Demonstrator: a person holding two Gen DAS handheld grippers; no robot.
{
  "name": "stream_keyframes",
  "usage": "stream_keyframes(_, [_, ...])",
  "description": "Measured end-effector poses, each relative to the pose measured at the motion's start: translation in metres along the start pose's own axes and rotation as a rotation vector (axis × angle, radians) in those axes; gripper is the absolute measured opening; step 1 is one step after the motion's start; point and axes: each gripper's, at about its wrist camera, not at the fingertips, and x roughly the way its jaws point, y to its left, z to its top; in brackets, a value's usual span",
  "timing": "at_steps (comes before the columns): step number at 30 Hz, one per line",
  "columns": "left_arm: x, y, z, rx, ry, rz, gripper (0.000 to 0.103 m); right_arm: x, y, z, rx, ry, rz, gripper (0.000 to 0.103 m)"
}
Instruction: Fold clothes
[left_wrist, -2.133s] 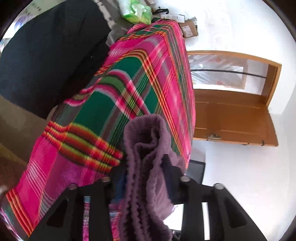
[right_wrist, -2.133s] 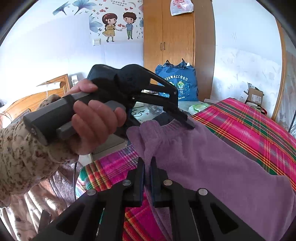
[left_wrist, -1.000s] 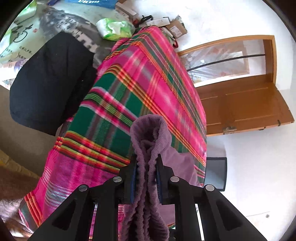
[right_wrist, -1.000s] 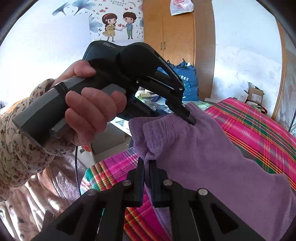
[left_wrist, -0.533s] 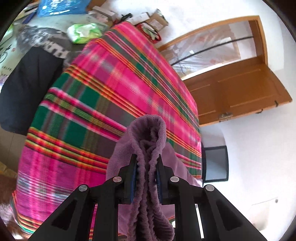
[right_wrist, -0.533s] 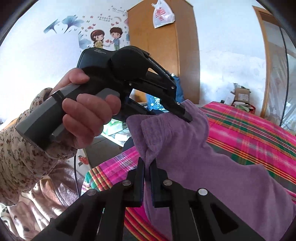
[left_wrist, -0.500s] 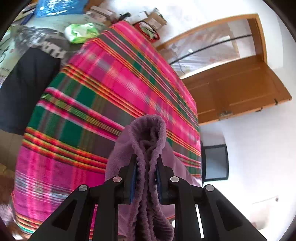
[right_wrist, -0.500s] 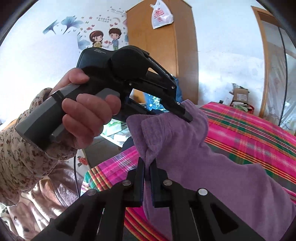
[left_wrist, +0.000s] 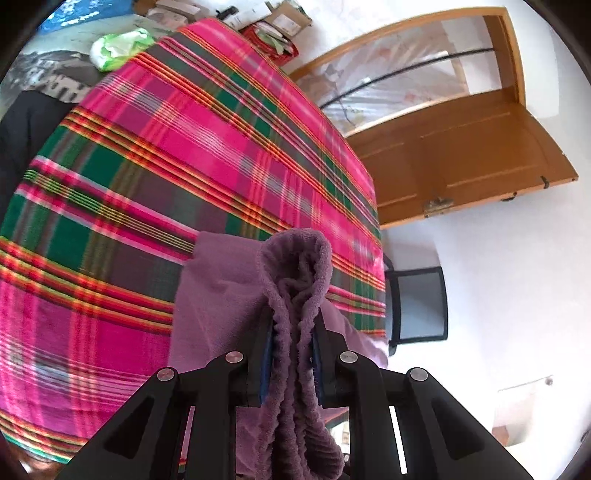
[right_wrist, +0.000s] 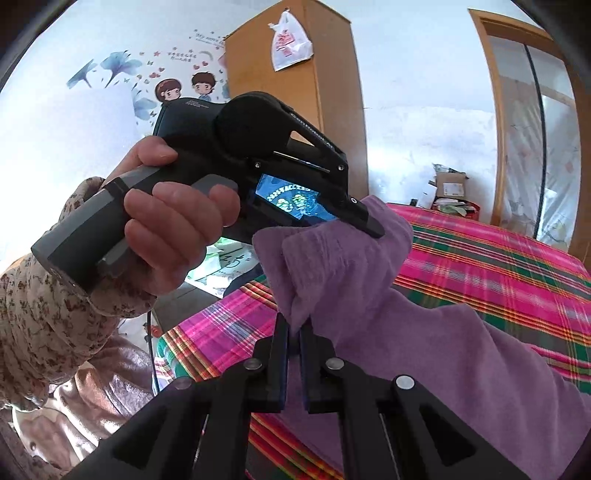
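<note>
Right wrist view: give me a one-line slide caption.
Both grippers, left gripper and right gripper, pinch a purple garment above the plaid bedspread.

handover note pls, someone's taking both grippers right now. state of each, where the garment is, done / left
Left gripper: shut on a bunched edge of the purple garment.
Right gripper: shut on another corner of it, close beside the left one; the person's hand holding the left gripper shows in the right wrist view.
Garment: gripped end is lifted, the rest trails down onto the plaid blanket on the bed.
Done: both grips taken and that end is raised off the blanket.
Left: probably carry the held edge over and lay it down to make the fold, then release. No finished fold is visible.
</note>
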Motion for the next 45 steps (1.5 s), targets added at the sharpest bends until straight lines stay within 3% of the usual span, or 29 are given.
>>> stream_keyframes(27, [0.092, -0.093, -0.020, 0.123, 0.164, -0.057, 0.018, -0.079, -0.072, -0.017, 0.146, -0.085, -0.178, 0.005])
stream_keyframes(39, [0.152, -0.088, -0.032, 0.112, 0.276, -0.012, 0.018, -0.084, -0.096, -0.050, 0.227, -0.005, -0.241, 0.006])
stream_keyframes(45, [0.172, -0.082, -0.038, 0.102, 0.300, -0.010, 0.026, -0.078, -0.104, -0.059, 0.240, 0.045, -0.258, 0.006])
